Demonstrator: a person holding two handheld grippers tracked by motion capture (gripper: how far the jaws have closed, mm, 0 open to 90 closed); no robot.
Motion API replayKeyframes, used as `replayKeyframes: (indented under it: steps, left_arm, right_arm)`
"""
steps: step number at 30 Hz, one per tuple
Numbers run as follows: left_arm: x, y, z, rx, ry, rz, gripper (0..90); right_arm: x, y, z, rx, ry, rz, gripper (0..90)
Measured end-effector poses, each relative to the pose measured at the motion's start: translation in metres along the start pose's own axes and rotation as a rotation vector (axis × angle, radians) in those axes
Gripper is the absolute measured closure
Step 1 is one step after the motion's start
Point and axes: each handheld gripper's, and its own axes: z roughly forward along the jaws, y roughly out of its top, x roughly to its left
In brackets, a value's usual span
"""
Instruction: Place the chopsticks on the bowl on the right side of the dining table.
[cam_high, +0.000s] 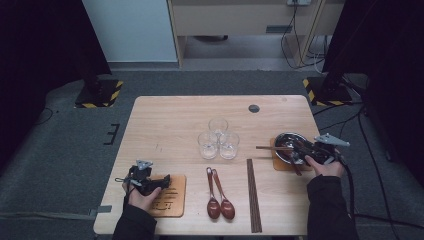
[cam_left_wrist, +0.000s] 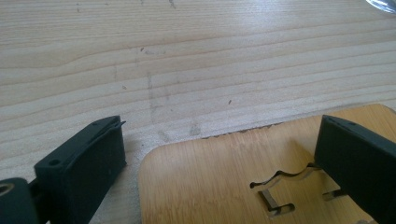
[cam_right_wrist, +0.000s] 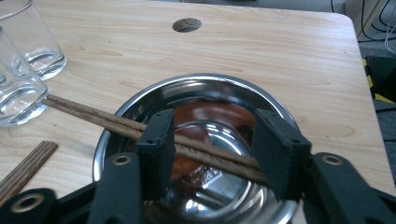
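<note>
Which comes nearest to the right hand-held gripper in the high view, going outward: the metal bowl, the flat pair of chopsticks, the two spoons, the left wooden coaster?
From the right hand-held gripper:
1. Metal bowl, right beneath its jaws.
2. Flat pair of chopsticks, just left of the bowl.
3. Two spoons, centre front.
4. Left wooden coaster, far left, under the other gripper.

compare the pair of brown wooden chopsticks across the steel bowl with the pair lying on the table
The chopsticks across the steel bowl rest raised on its rim, between the right gripper jaws. The chopsticks on the table lie flat, untouched, pointing away from the person. Both are dark brown wooden pairs.
</note>
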Motion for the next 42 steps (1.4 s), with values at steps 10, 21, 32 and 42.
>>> replayKeyframes:
  steps: [10,21,32,42]
  left_arm:
    - [0.0,0.0,0.0,0.0,0.0,0.0,1.0]
    - [0.0,0.0,0.0,0.0,0.0,0.0,1.0]
    - [0.0,0.0,0.0,0.0,0.0,0.0,1.0]
    - [0.0,0.0,0.0,0.0,0.0,0.0,1.0]
  right_arm:
    - [-0.008,-0.011,-0.014,0.026,-0.03,0.021,57.6]
    - [-0.017,-0.014,-0.01,0.033,-0.054,0.027,54.5]
    - [-0.019,-0.012,-0.011,0.021,-0.059,0.032,52.8]
    - [-0.009,0.004,-0.023,-0.055,0.006,0.047,51.0]
